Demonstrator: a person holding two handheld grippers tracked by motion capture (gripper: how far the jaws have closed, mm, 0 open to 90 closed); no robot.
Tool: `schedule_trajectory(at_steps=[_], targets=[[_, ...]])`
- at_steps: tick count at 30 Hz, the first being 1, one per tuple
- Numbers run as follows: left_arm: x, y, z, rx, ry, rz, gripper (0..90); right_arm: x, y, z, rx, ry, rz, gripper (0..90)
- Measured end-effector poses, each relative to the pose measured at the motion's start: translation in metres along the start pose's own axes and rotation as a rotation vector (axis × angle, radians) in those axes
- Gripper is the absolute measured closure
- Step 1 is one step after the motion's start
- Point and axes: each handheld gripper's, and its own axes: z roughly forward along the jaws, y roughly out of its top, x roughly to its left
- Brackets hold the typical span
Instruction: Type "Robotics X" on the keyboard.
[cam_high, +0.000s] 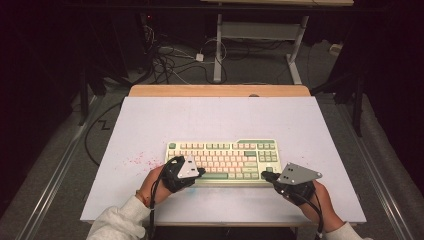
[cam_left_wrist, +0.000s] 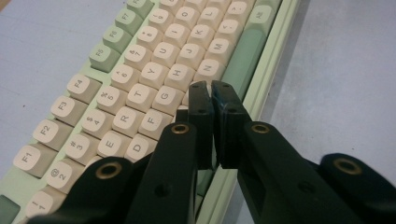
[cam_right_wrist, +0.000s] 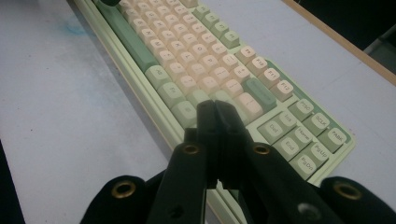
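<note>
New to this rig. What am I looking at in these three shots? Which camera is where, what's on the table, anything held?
No robot arm here: a person holds a handheld two-jaw tool in each hand. The high view looks down from above the person's side of the table, which has a pale top; forearms enter from the bottom. The left gripper sits over the keyboard's lower left keys, and the right gripper sits at its lower right edge. The other two pictures come from cameras riding on each tool, looking along its black jaws. In the left gripper view, the jaws are nearly together above the letter keys near the green space bar. In the right gripper view, they are shut above the bottom-row keys. Neither holds anything. Pink specks mark the tabletop left of the keyboard.
</note>
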Motion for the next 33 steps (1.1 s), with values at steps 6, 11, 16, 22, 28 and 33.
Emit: schedule_trajectory(at_steps=[6, 11, 16, 22, 28, 33], targets=[[0.001, -0.002, 0.002, 0.011, 0.002, -0.006, 85.3, 0.000, 0.000, 0.000, 0.001, 0.000, -0.002, 90.0], [0.001, -0.005, 0.006, 0.036, 0.005, 0.004, 85.3, 0.000, 0.000, 0.000, 0.003, -0.001, -0.002, 90.0], [0.000, -0.006, 0.008, 0.033, 0.001, -0.003, 85.5, 0.000, -0.001, 0.001, 0.005, 0.002, -0.003, 90.0], [0.001, -0.001, -0.003, -0.008, 0.018, -0.006, 85.3, 0.000, 0.000, -0.001, 0.000, 0.000, 0.000, 90.0], [0.003, 0.000, -0.011, -0.034, 0.034, -0.012, 85.3, -0.001, 0.000, -0.001, -0.004, -0.002, 0.001, 90.0], [0.004, 0.000, -0.014, -0.044, 0.041, -0.017, 85.3, -0.001, 0.000, -0.001, -0.005, -0.002, -0.001, 90.0]])
